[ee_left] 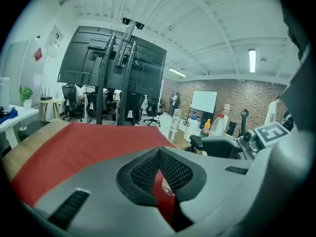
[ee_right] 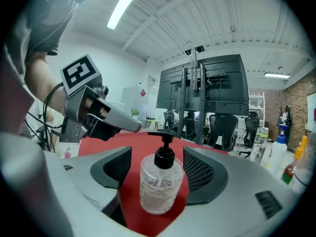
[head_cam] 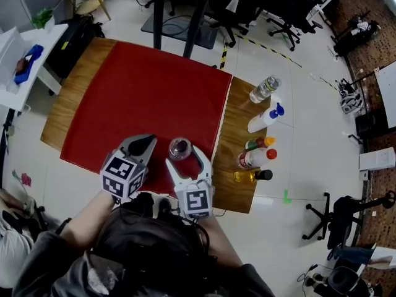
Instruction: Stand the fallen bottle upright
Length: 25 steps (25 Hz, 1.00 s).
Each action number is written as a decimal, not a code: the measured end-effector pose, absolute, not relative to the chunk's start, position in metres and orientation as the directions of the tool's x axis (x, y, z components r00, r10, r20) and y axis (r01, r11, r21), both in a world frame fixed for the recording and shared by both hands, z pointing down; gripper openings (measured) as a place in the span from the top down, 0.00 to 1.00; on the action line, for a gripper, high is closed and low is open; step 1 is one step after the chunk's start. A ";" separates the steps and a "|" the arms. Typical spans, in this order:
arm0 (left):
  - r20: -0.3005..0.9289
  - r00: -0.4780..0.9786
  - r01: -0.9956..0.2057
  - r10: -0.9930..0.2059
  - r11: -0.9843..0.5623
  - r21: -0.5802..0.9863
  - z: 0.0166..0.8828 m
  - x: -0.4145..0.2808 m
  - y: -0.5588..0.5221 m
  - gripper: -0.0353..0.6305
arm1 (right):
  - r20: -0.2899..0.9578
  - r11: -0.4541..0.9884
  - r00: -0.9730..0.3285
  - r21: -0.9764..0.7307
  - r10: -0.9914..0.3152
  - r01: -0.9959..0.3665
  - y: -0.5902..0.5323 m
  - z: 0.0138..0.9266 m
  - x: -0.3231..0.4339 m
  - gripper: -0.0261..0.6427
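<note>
A clear pump bottle [head_cam: 180,148] with a black pump head stands upright on the red mat [head_cam: 142,98] near the table's front edge. My right gripper [head_cam: 181,154] is open, its jaws straddling the bottle. In the right gripper view the bottle [ee_right: 159,184] stands between the two pads with a gap on each side, so neither pad presses on it. My left gripper [head_cam: 143,142] hovers just left of the bottle with its jaws shut and nothing in them. In the left gripper view its pads [ee_left: 143,174] meet over the mat. It shows in the right gripper view as the left gripper [ee_right: 98,115].
On the bare wooden strip [head_cam: 238,193] right of the mat stands a row of bottles: a clear water bottle [head_cam: 265,89], a white bottle with a blue cap [head_cam: 266,117], a red-capped one [head_cam: 257,158] and a yellow one [head_cam: 250,176]. A white side table [head_cam: 18,54] stands at the left.
</note>
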State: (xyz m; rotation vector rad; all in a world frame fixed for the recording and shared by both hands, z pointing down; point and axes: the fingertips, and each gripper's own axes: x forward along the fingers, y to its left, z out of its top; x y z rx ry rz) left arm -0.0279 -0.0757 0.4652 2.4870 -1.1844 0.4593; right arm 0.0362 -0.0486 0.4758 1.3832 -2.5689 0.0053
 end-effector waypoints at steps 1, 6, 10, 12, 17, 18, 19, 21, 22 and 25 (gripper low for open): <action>0.423 0.591 -0.795 -0.686 -0.583 0.166 0.461 -0.029 -0.071 0.89 | 0.196 0.555 -0.531 0.097 -0.824 -0.826 -0.042 0.474 0.039 0.47; 0.363 0.543 -0.836 -0.757 -0.526 0.156 0.436 -0.028 -0.045 0.89 | 0.155 0.547 -0.533 0.070 -0.832 -0.834 -0.014 0.451 0.058 0.47; 0.287 0.506 -0.863 -0.814 -0.480 0.159 0.403 -0.025 -0.018 0.89 | 0.059 0.544 -0.541 0.060 -0.839 -0.837 0.007 0.412 0.075 0.48; 0.249 0.505 -0.863 -0.827 -0.481 0.153 0.383 -0.021 -0.006 0.89 | 0.011 0.524 -0.524 0.059 -0.852 -0.850 0.017 0.389 0.086 0.56; 0.185 0.519 -0.854 -0.834 -0.502 0.134 0.342 -0.011 0.016 0.89 | -0.064 0.507 -0.509 0.045 -0.858 -0.860 0.039 0.344 0.099 0.61; 0.181 0.524 -0.852 -0.832 -0.507 0.134 0.337 -0.012 0.018 0.89 | -0.080 0.500 -0.501 0.033 -0.862 -0.865 0.041 0.336 0.098 0.61; 0.179 0.529 -0.848 -0.830 -0.512 0.135 0.333 -0.013 0.020 0.89 | -0.098 0.490 -0.489 0.021 -0.867 -0.872 0.042 0.329 0.098 0.61; 0.177 0.541 -0.840 -0.822 -0.522 0.146 0.330 -0.015 0.023 0.89 | -0.117 0.474 -0.472 0.016 -0.874 -0.881 0.042 0.321 0.100 0.63; 0.179 0.548 -0.836 -0.817 -0.527 0.152 0.330 -0.014 0.025 0.89 | -0.108 0.472 -0.472 0.021 -0.875 -0.881 0.043 0.320 0.100 0.68; 0.185 0.571 -0.821 -0.800 -0.550 0.157 0.338 -0.013 0.027 0.89 | -0.083 0.470 -0.472 0.044 -0.878 -0.881 0.043 0.319 0.101 0.79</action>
